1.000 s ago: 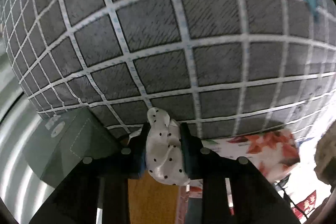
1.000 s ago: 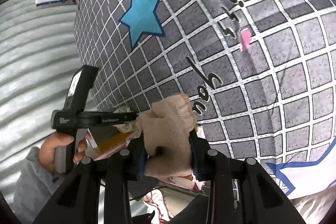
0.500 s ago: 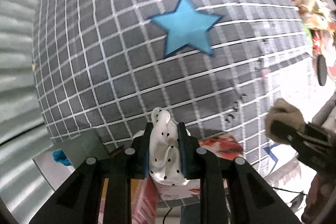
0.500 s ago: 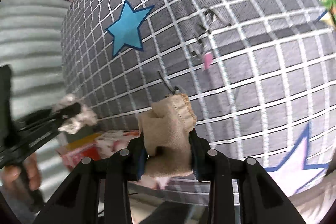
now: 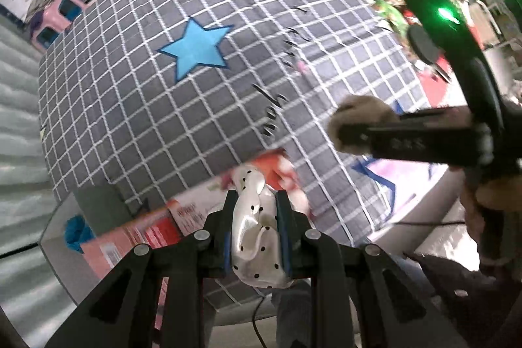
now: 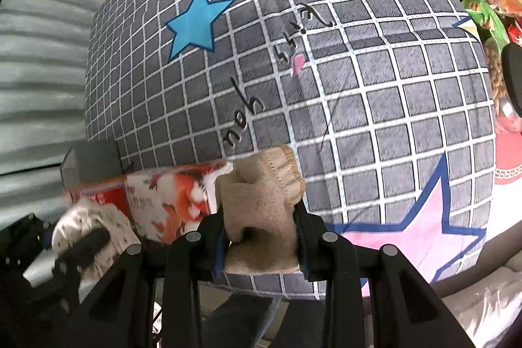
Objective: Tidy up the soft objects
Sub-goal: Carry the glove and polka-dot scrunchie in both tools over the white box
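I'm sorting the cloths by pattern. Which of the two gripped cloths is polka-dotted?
The white cloth clamped in the left gripper has black dots; the one in the right gripper is a plain beige knit cloth.

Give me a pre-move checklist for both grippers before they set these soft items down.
1. Left gripper grip on the polka-dot cloth: ok, jaws shut on it.
2. Right gripper grip on the beige knit cloth: ok, jaws shut on it.
3. Grippers apart from each other: ok, the right one shows off to the side in the left view.
4. Landing spot on the grid-pattern cushion: ok, bare fabric ahead.
5. Red floral box out of the path: cannot tell.
6. Where each item belongs: cannot tell.
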{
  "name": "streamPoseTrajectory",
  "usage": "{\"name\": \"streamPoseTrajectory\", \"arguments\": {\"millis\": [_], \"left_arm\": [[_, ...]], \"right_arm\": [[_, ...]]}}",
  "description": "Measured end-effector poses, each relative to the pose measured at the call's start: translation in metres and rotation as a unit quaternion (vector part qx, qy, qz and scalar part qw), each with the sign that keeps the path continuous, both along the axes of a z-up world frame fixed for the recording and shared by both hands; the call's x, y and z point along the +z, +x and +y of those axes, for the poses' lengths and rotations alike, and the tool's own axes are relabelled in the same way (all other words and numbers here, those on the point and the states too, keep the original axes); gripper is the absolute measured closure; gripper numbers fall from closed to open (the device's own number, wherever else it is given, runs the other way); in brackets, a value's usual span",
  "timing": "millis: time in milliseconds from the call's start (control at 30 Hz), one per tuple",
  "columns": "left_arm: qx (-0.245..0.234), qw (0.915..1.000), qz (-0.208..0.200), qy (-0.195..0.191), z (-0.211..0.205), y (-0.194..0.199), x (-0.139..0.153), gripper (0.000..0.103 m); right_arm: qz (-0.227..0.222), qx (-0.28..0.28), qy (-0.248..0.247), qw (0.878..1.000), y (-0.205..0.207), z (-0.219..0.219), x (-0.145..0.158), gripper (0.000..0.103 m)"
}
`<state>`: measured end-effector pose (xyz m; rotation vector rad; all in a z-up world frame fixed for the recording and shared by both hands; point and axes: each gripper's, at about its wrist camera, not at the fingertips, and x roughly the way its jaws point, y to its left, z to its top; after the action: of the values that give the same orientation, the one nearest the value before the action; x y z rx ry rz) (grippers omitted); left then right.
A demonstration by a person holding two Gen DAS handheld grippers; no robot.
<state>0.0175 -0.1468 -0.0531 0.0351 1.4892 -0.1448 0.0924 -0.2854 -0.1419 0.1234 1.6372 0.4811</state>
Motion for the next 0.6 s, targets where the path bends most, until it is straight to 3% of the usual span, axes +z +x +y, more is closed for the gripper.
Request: {"name": "streamPoseTrajectory", "arguments": {"millis": [333, 600], "left_arm": [[-0.002, 0.9996, -0.023, -0.016, 0.003, -0.059, 0.018, 0.079], [0.049, 0.9963, -0.069, -0.012, 0.034, -0.093, 0.040, 0.079]], "right_arm": [[-0.028, 0.038, -0.010, 0.999, -0.045, 0.033, 0.030, 0.069], [-0.059, 0.078, -0.014, 0.995, -0.078, 0.069, 0.055, 0.069]]}}
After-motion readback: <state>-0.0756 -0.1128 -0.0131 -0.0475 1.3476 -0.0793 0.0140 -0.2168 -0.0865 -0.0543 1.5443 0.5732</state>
